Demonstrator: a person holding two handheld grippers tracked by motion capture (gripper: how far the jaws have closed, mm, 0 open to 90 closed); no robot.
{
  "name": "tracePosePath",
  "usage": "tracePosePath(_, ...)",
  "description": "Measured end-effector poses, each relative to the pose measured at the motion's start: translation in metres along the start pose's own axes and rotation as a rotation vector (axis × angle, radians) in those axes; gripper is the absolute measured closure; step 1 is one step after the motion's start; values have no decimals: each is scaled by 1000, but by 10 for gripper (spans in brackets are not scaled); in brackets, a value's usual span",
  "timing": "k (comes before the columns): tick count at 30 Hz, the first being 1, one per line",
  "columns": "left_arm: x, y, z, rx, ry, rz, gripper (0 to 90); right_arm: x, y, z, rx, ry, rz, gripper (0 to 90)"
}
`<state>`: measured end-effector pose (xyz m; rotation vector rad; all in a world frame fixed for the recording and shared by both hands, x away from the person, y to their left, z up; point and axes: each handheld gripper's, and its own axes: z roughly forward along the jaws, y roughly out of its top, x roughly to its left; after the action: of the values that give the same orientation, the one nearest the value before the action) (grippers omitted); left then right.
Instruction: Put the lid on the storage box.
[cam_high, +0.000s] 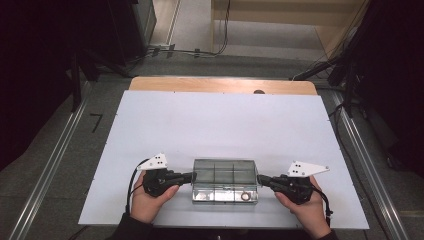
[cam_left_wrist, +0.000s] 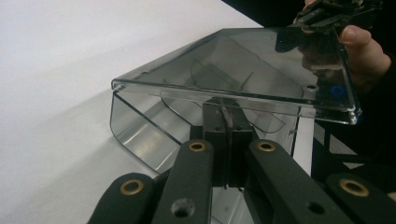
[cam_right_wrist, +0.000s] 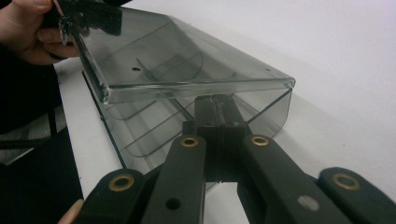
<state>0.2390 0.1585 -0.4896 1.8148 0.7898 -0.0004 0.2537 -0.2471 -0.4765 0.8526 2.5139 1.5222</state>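
A smoky clear plastic box (cam_high: 225, 175) with inner dividers lies near the table's front edge. My left gripper (cam_high: 191, 176) meets its left end and my right gripper (cam_high: 259, 178) its right end. In the left gripper view the jaws (cam_left_wrist: 226, 123) stand shut, tips tucked under the overhanging lid (cam_left_wrist: 261, 65) against the end wall. The right gripper view has the same: shut jaws (cam_right_wrist: 215, 112) beneath the lid (cam_right_wrist: 177, 56), which looks tilted up off the body. A small brown ring (cam_high: 246, 197) lies in the box's front right compartment.
The white table sheet (cam_high: 220, 125) stretches open behind and beside the box; its front edge is just below my hands. A wooden strip (cam_high: 220, 85) borders the far side. Metal floor rails (cam_high: 50, 165) run along both sides.
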Motion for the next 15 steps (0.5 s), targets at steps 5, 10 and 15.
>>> tracePosePath(5, 0, -2, 1, 21, 2, 8, 900, -1, -2, 1, 15, 1, -11, 875)
tracePosePath(10, 2, -3, 0, 41, 0, 10, 900, -1, -4, 2, 28, -2, -21, 875)
tracePosePath(15, 4, -4, 0, 54, -6, 9, 900, -1, -5, 4, 42, 1, -36, 875)
